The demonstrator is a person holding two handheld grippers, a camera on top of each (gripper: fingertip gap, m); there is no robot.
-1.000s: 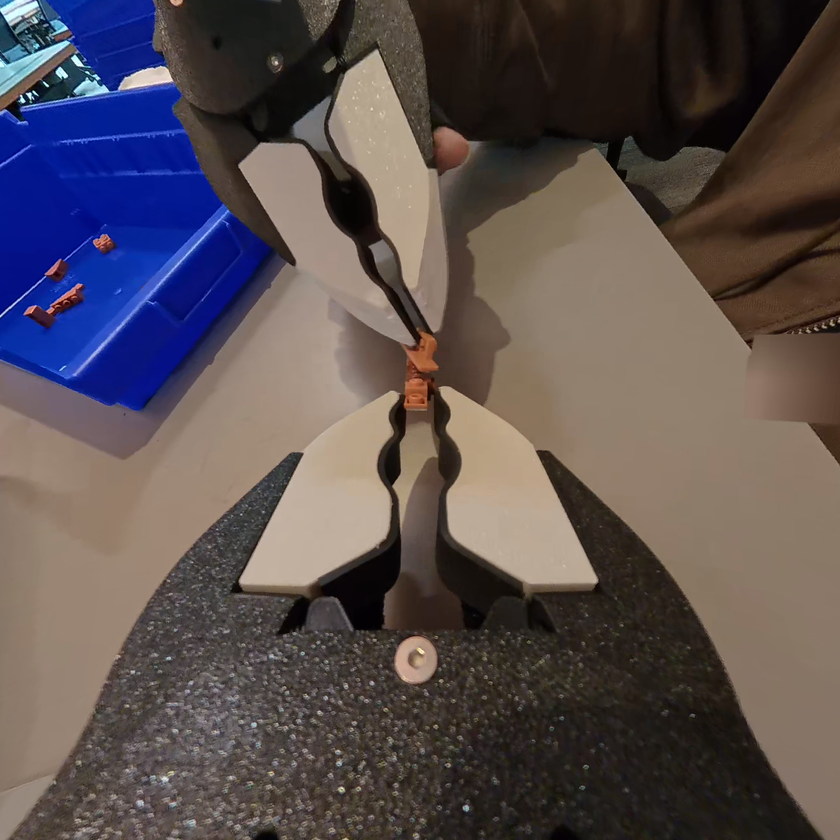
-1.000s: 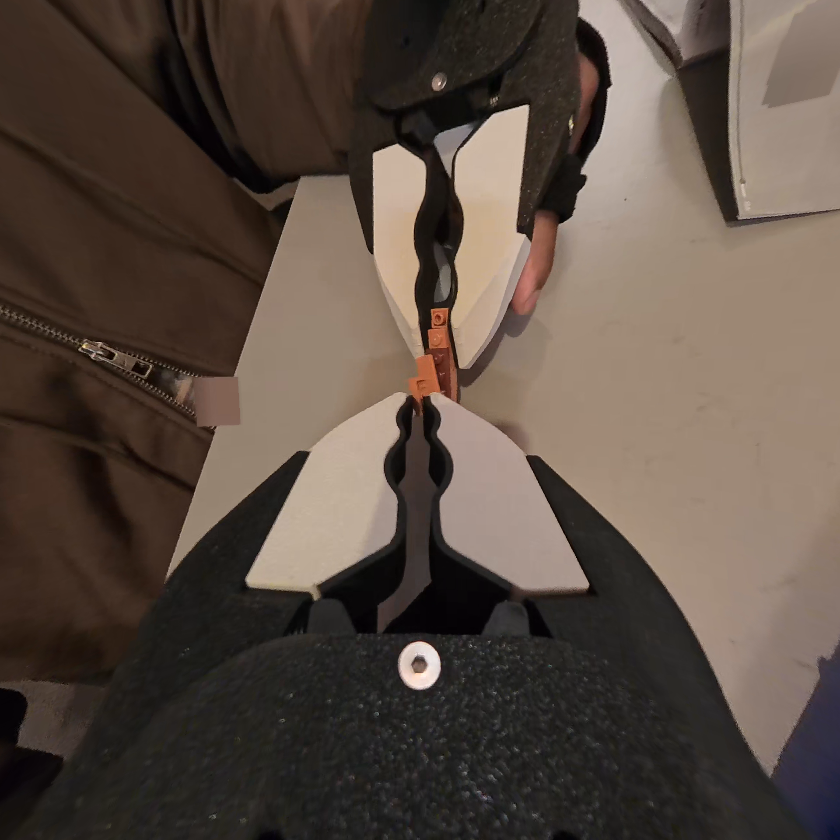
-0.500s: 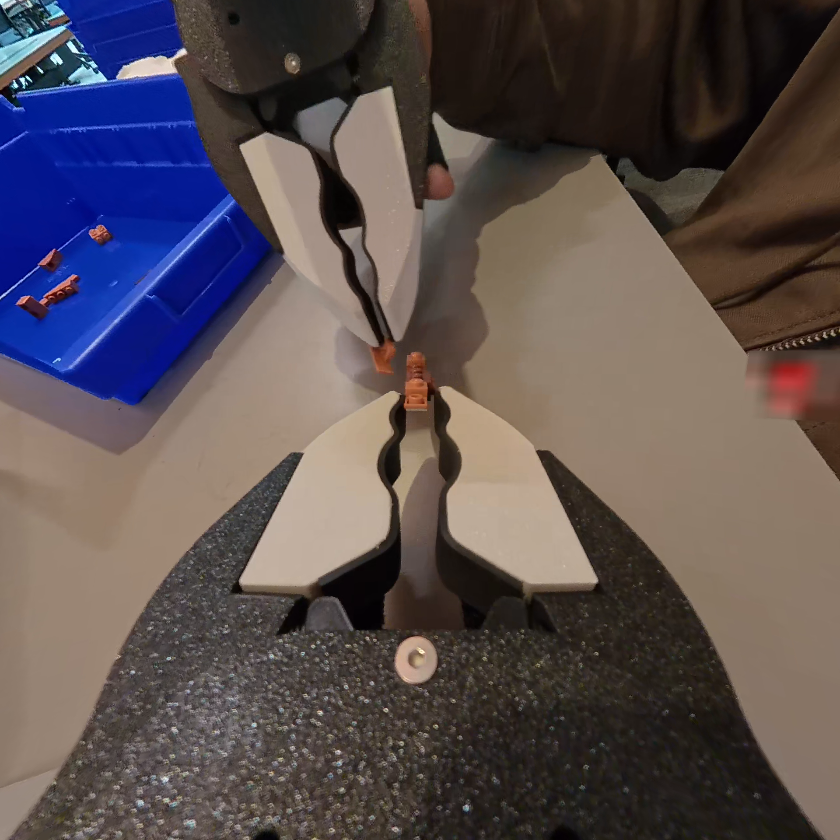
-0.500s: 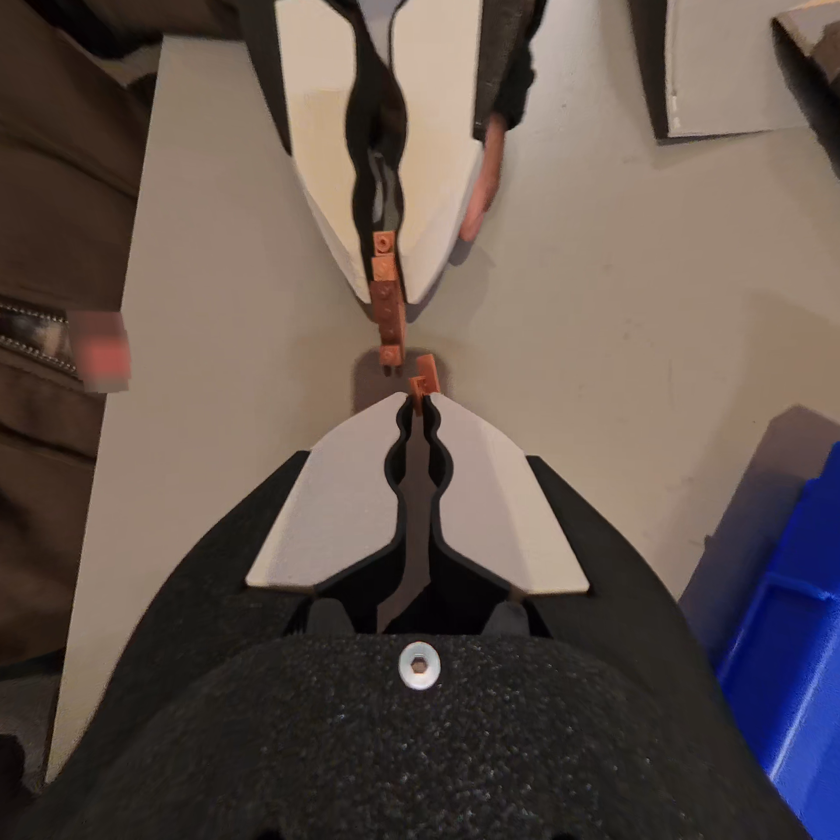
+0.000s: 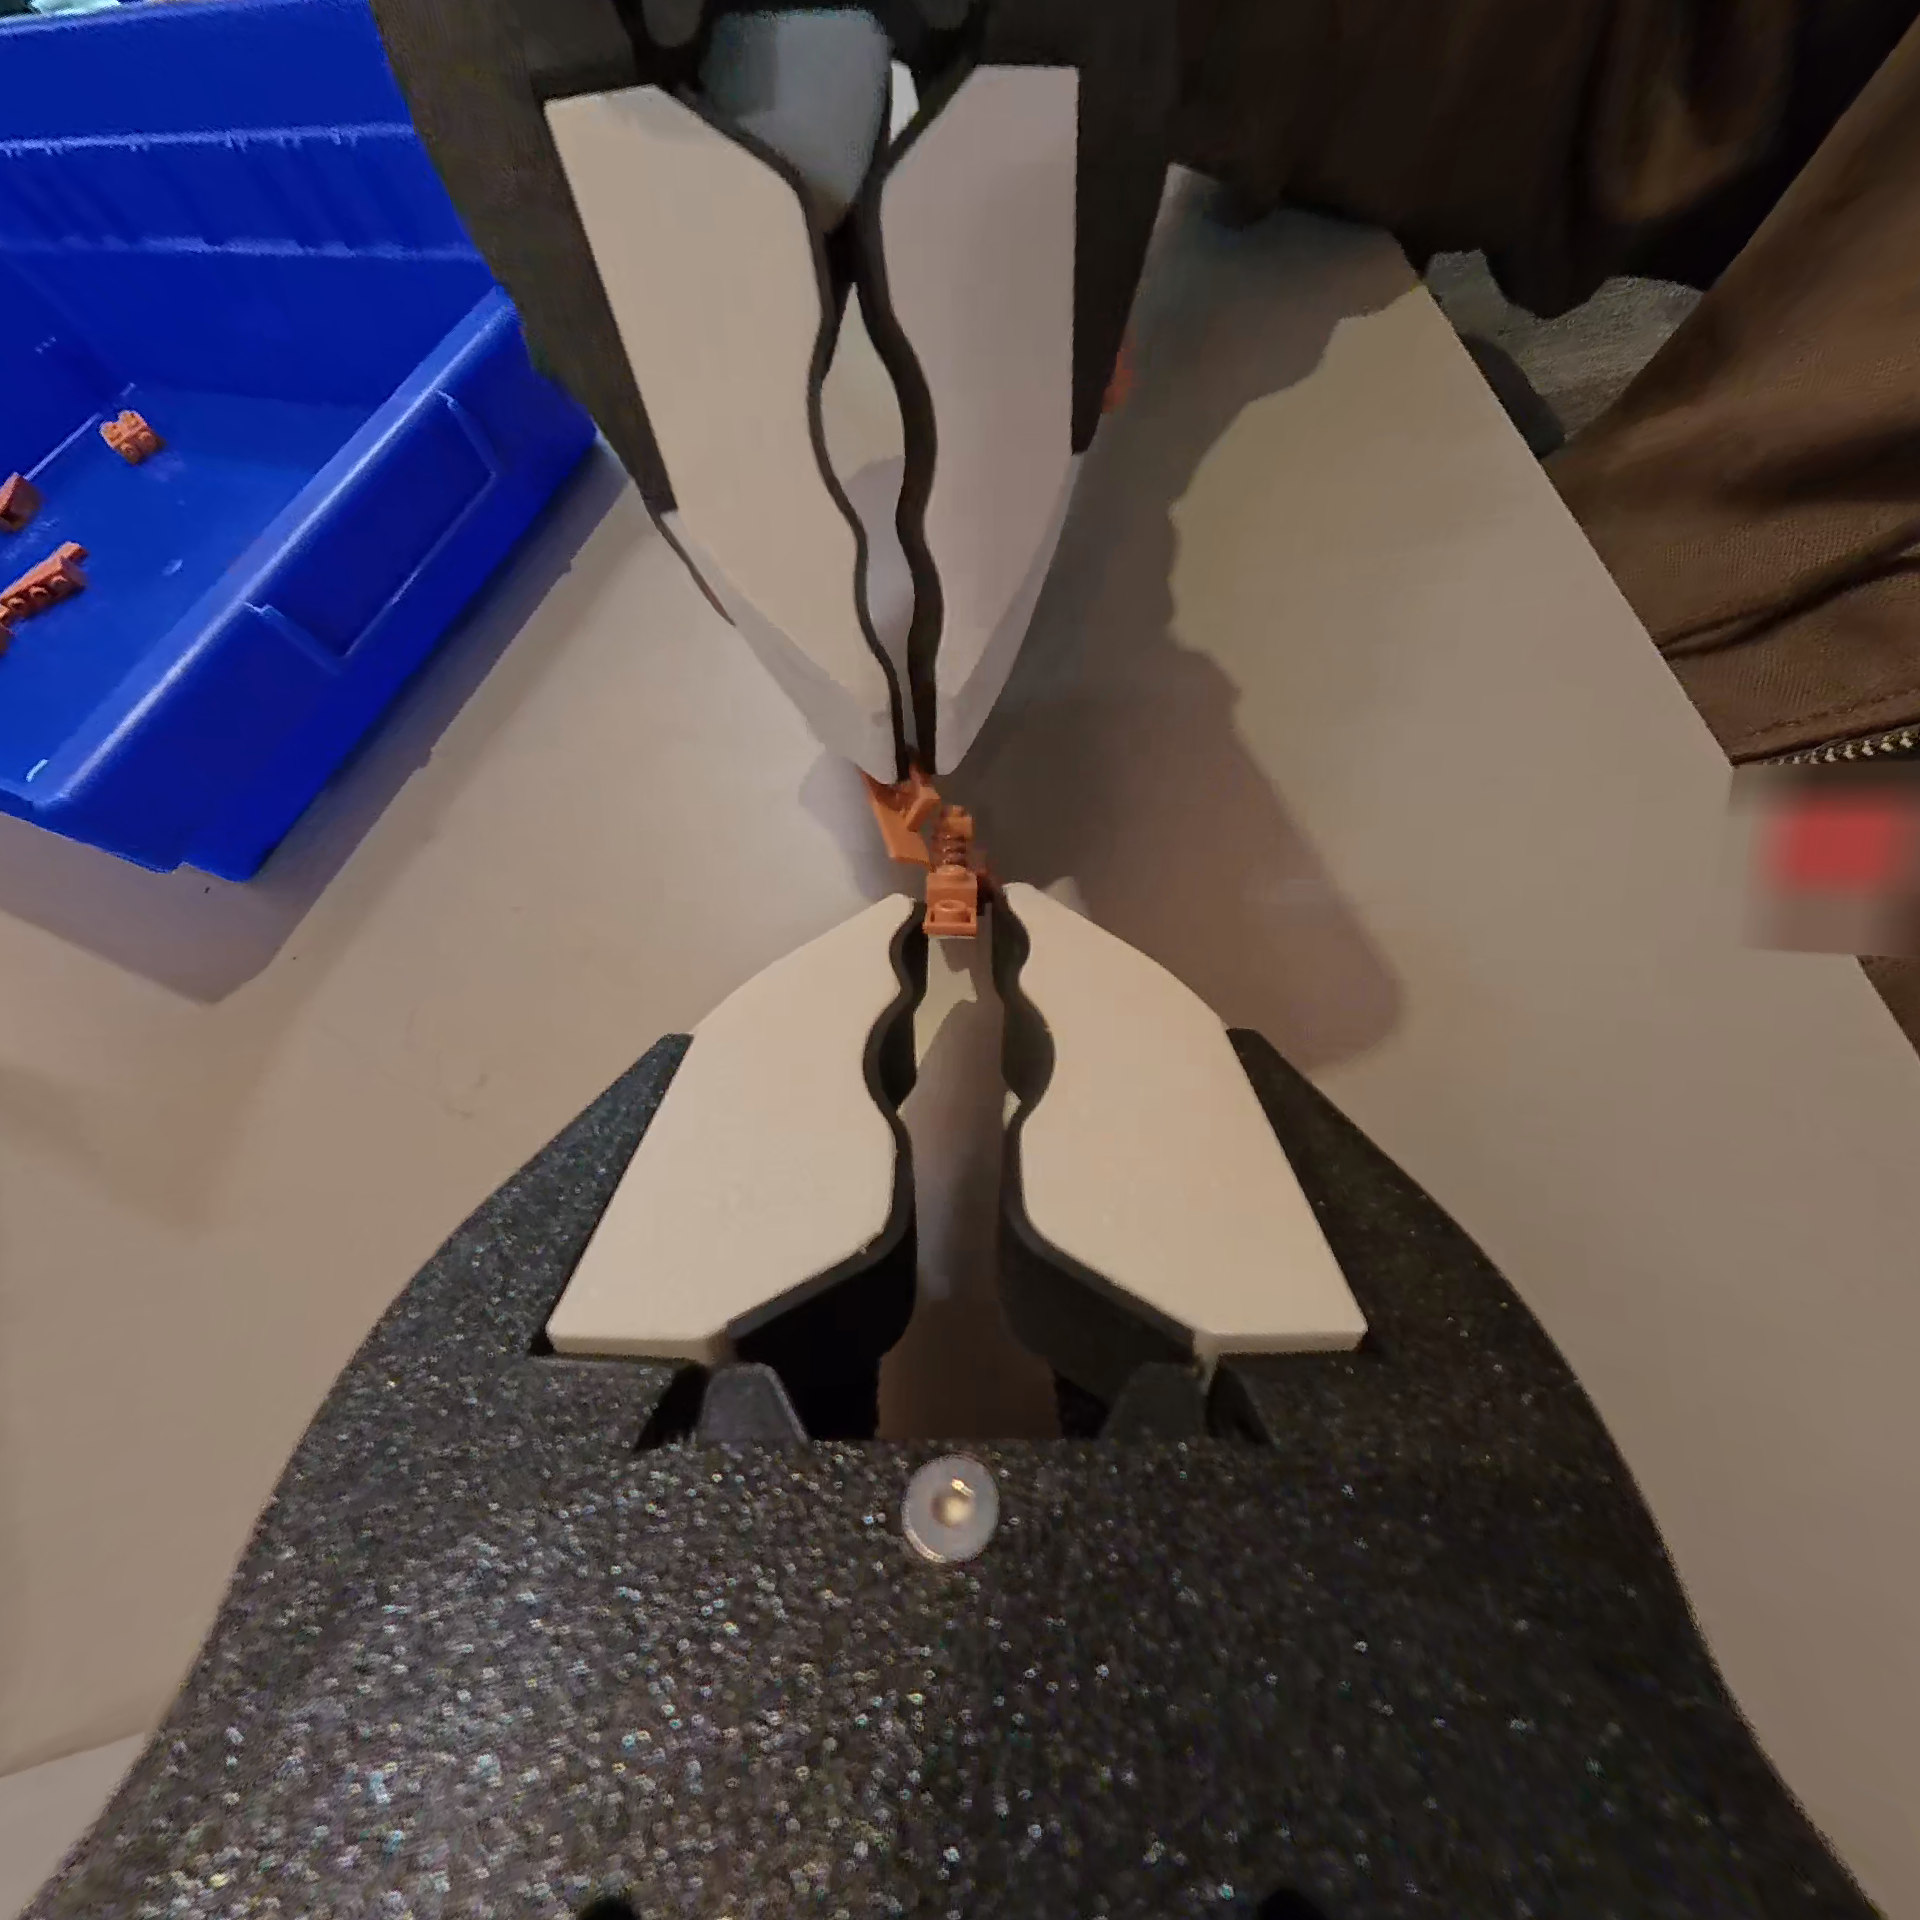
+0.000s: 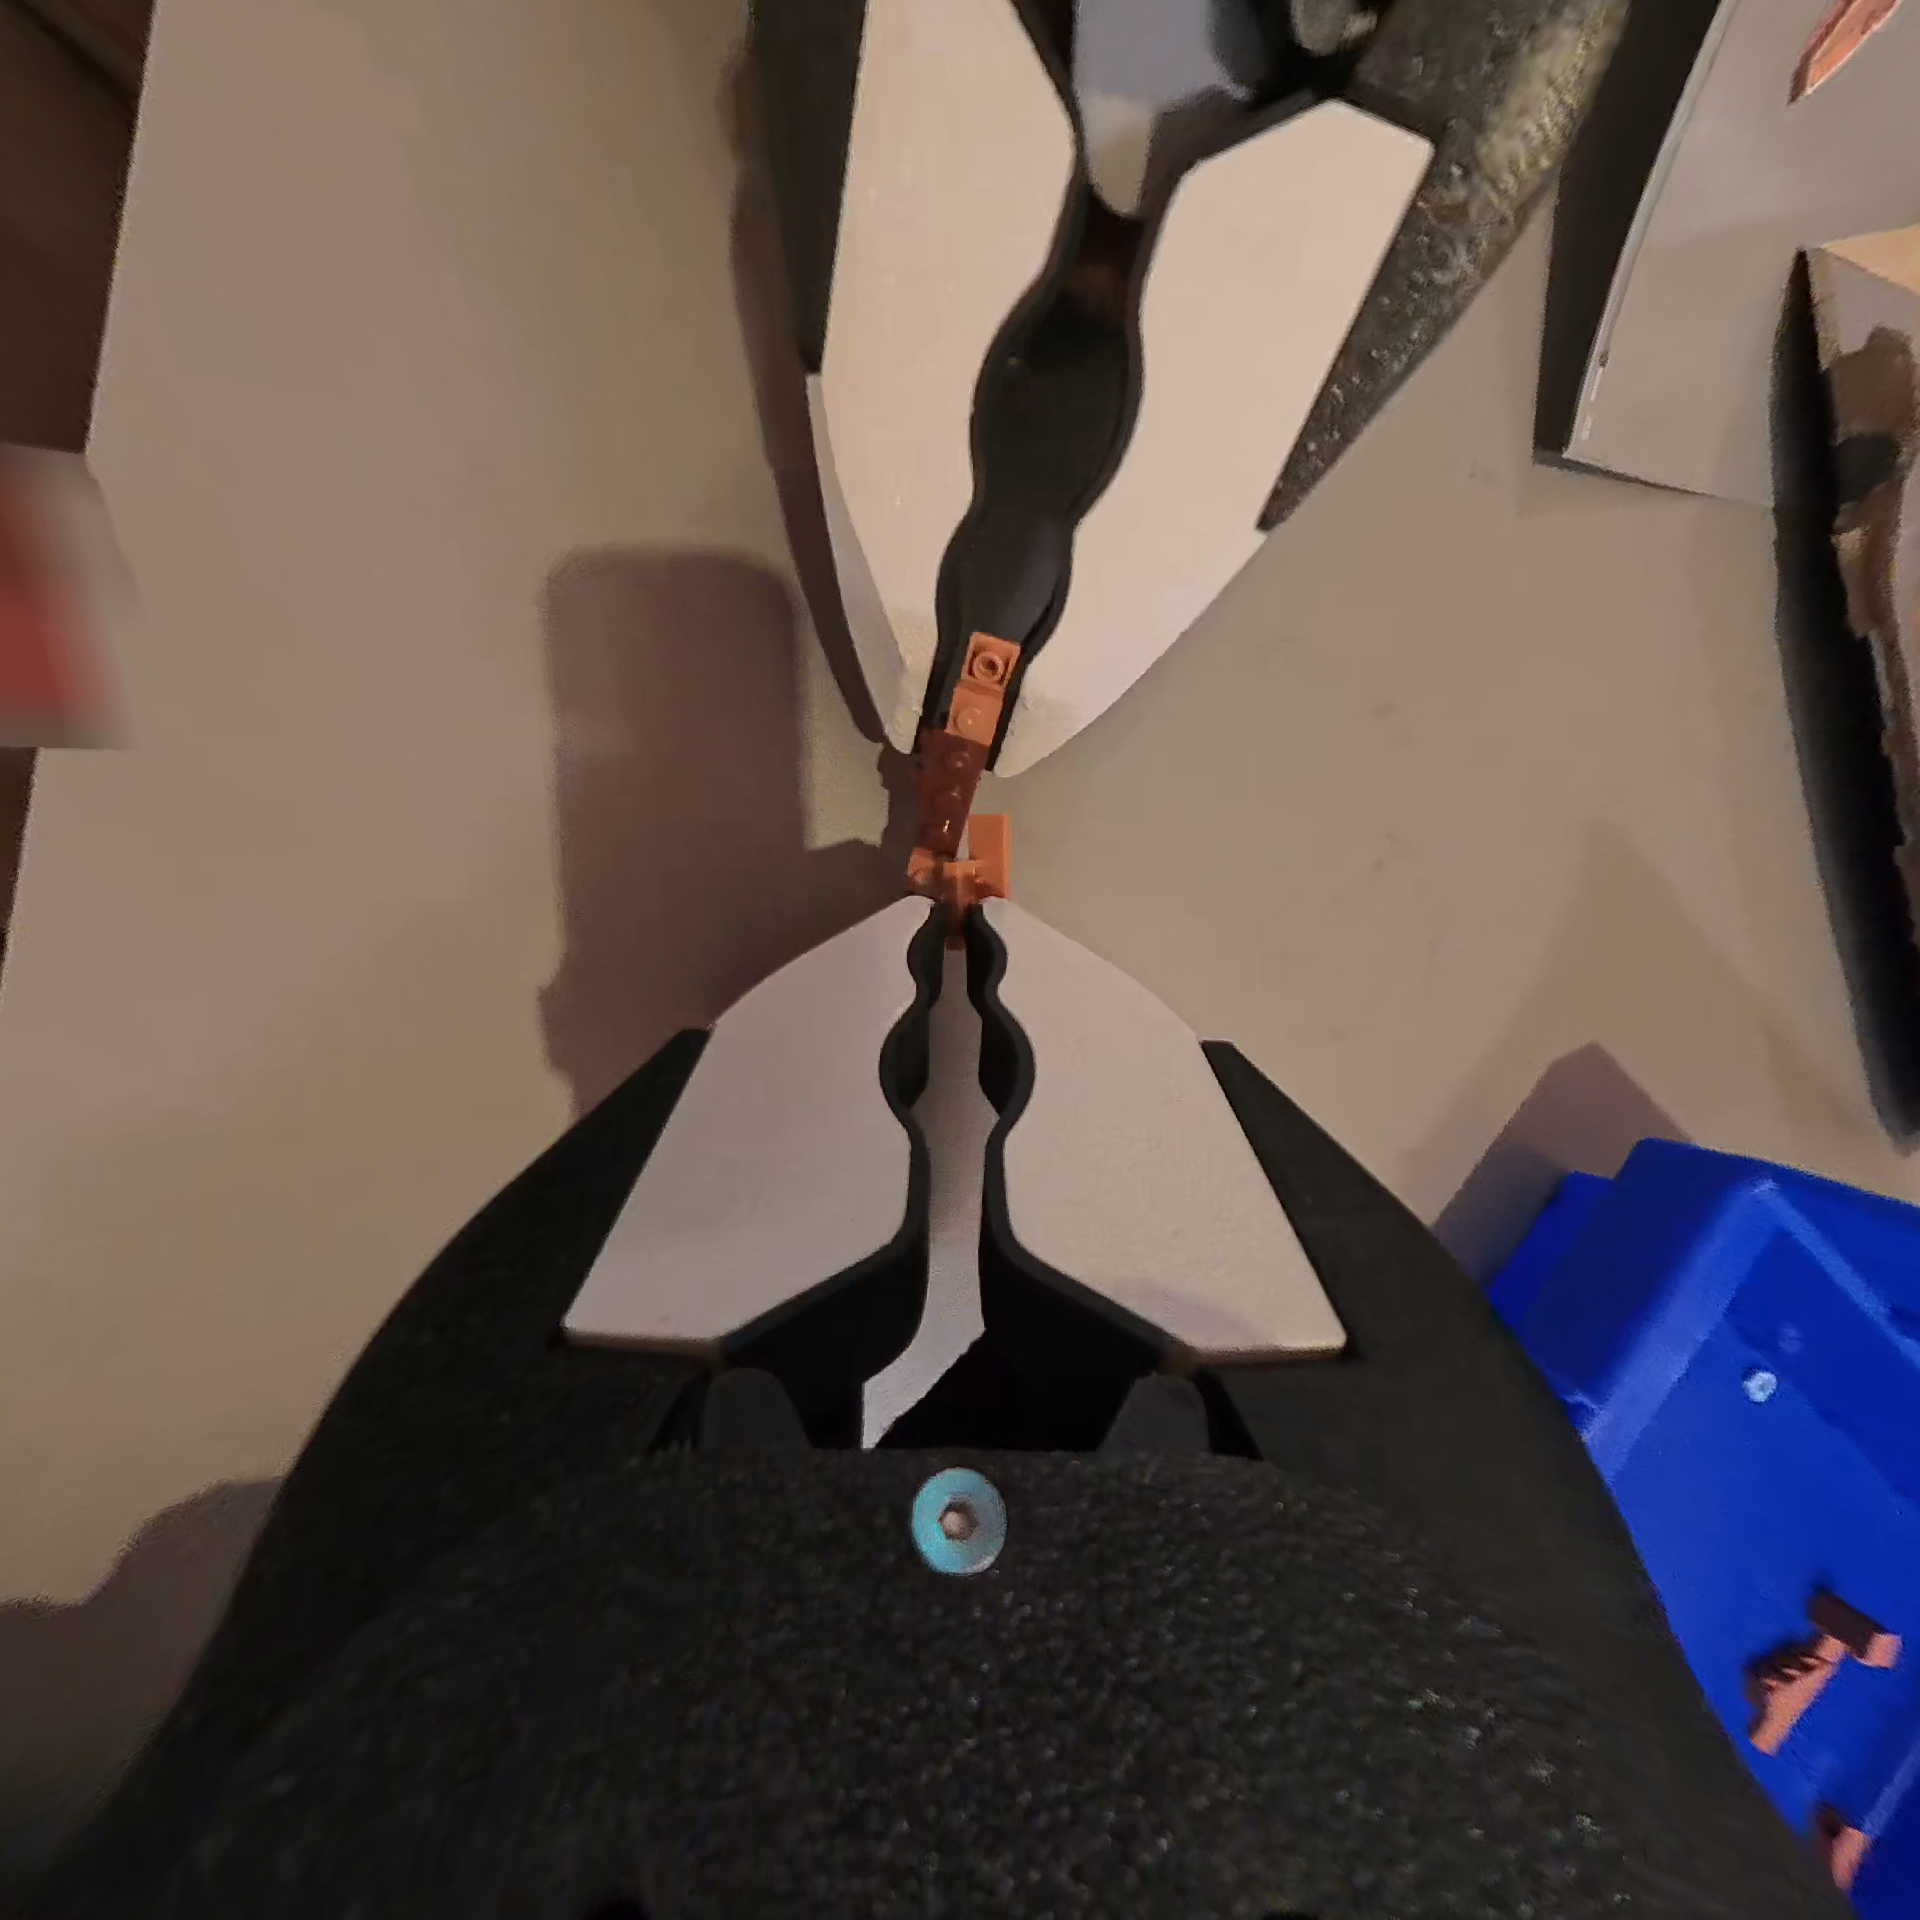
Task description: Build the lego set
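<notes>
L gripper (image 5: 951, 914) pinches my long brick strip (image 6: 951, 800); R gripper (image 6: 956, 920) pinches a small bracket (image 5: 902, 821). Parts were apart, now touching again near tabletop (image 5: 416, 987) edge.

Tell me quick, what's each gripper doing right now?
Left gripper: closed on a studded orange brick strip.
Right gripper: closed on a small orange bracket piece.

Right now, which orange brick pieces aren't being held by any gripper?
The orange bricks lying loose in the blue bin; the other two are pinched in the facing grippers over the table.
</notes>
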